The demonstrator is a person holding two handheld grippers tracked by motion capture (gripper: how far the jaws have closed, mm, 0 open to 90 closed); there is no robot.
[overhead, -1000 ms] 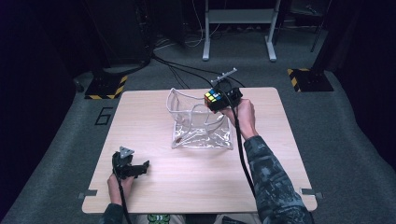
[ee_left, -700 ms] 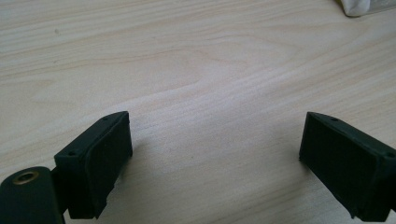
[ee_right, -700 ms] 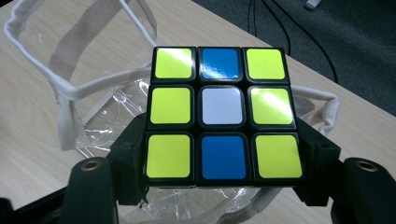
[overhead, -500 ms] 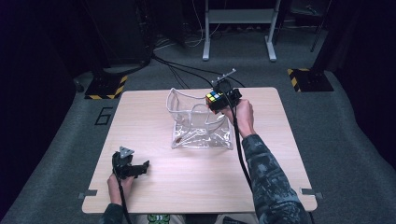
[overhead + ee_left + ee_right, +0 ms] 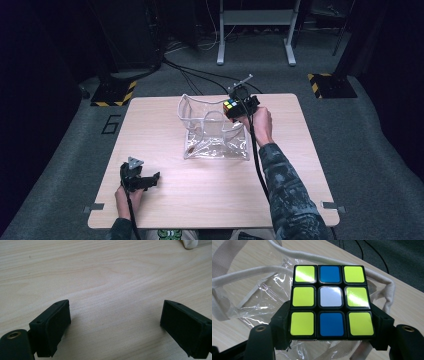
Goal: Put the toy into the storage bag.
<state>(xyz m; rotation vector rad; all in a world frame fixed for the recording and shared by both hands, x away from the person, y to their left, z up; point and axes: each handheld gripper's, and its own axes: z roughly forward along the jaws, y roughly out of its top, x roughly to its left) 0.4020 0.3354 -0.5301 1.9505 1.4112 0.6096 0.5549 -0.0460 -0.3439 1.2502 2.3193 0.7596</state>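
A puzzle cube (image 5: 329, 300) with yellow, blue and white stickers sits clamped between the jaws of my right gripper (image 5: 235, 106). In the high view the cube (image 5: 230, 106) hangs above the right rim of a clear plastic bag (image 5: 212, 136) with white straps. The bag stands open at the middle of the wooden table (image 5: 165, 190). My left gripper (image 5: 150, 180) rests low near the table's front left, jaws wide apart over bare wood, with nothing between its fingers (image 5: 53, 327).
Black cables (image 5: 200, 75) run across the grey floor behind the table. A metal stand (image 5: 255, 20) is at the back, and hazard-striped bases (image 5: 112, 92) flank the table's far corners. A white bag corner (image 5: 192, 243) peeks in at the left gripper view's top right.
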